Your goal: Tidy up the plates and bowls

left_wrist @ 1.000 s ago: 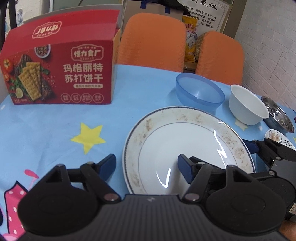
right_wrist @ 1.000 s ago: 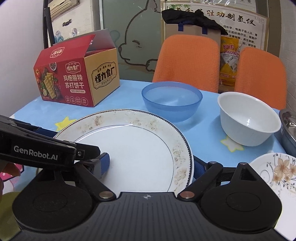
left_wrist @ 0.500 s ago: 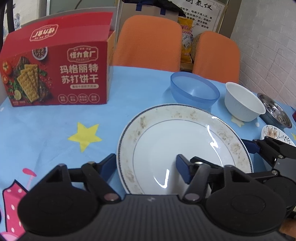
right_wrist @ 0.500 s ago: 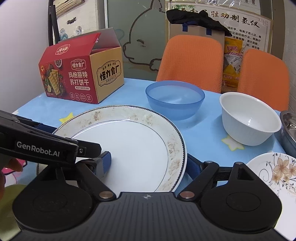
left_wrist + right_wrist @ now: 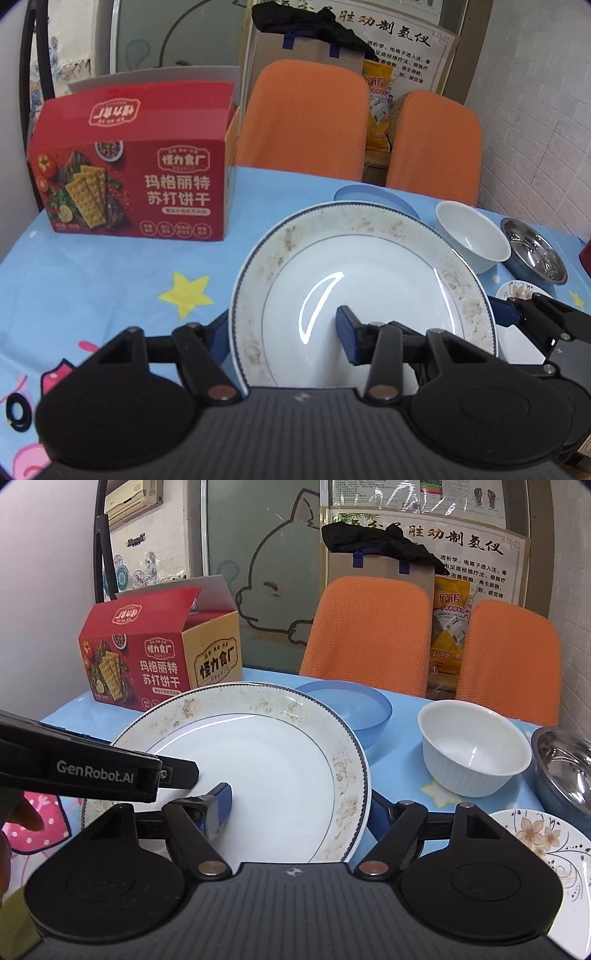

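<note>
In the left wrist view, my left tongs (image 5: 284, 336) had just been closing, and now they pinched the near left rim of the large plate (image 5: 369, 273). Compared with a moment before, the plate stood higher and hid most of the blue bowl (image 5: 373, 195).

In the right wrist view, my right tongs (image 5: 301, 805) clamped the plate's right rim. The plate had left the surface (image 5: 399, 753), so I judged it ready to carry toward the small flower plate (image 5: 546, 842).
</note>
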{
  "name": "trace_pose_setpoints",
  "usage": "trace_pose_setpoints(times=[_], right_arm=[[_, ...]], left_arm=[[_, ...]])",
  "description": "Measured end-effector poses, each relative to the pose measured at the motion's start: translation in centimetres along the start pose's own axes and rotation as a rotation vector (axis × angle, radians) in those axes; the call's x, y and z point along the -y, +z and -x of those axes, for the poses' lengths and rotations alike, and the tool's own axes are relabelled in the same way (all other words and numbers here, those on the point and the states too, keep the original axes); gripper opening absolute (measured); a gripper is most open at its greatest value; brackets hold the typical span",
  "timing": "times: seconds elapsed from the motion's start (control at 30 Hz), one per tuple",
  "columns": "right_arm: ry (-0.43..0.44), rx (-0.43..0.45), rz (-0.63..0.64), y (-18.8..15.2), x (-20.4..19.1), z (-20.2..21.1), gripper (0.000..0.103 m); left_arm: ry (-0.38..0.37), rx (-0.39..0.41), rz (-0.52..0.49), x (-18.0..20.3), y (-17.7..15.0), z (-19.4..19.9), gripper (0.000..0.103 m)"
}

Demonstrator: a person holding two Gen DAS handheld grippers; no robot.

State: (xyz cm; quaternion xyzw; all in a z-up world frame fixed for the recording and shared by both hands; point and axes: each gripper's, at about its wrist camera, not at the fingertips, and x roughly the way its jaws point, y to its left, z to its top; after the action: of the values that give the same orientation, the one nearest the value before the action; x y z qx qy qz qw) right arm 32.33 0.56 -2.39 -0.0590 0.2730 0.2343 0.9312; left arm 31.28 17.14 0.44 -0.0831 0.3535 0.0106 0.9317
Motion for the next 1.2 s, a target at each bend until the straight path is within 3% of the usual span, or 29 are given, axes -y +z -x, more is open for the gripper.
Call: trace_pose_setpoints(times=[0.3,0.57,0.77,0.87,0.93,1.03,1.2], right_arm=[[0.029,-0.031,0.0,-3.8,-3.6,6.9,0.103],[0.022,-0.058,-0.01,-8.1,-6.2,11.2,0.103],[0.002,-0.062,0.019,-8.8,-6.8,10.5,0.103],[0.021,-0.087,0.04,-8.8,-6.8,10.2,0.103],[0.026,-0.099,0.078,-9.1,-7.0,10.3,0.103],[0.009,-0.056,0.011,-8.9,-5.6,10.8,0.103],[-0.012,-0.003,-0.073,-8.7,-3.5,12.4,0.103]], left_arm=[[0.016,-0.024,0.023,0.2,-6.3,6.4,0.044],[0.005,-0.066,0.055,-0.4,-11.5,8.8,0.044],[-0.022,-0.071,0.07,-1.1,-11.8,7.9,0.048],[-0.026,-0.017,0.069,-1.3,-11.6,8.7,0.054],[-0.021,0.037,0.057,-1.2,-11.1,9.8,0.067],[-0.019,0.092,0.062,-1.4,-10.2,11.1,0.069],[-0.033,0.099,0.069,-1.0,-9.3,11.3,0.072]])
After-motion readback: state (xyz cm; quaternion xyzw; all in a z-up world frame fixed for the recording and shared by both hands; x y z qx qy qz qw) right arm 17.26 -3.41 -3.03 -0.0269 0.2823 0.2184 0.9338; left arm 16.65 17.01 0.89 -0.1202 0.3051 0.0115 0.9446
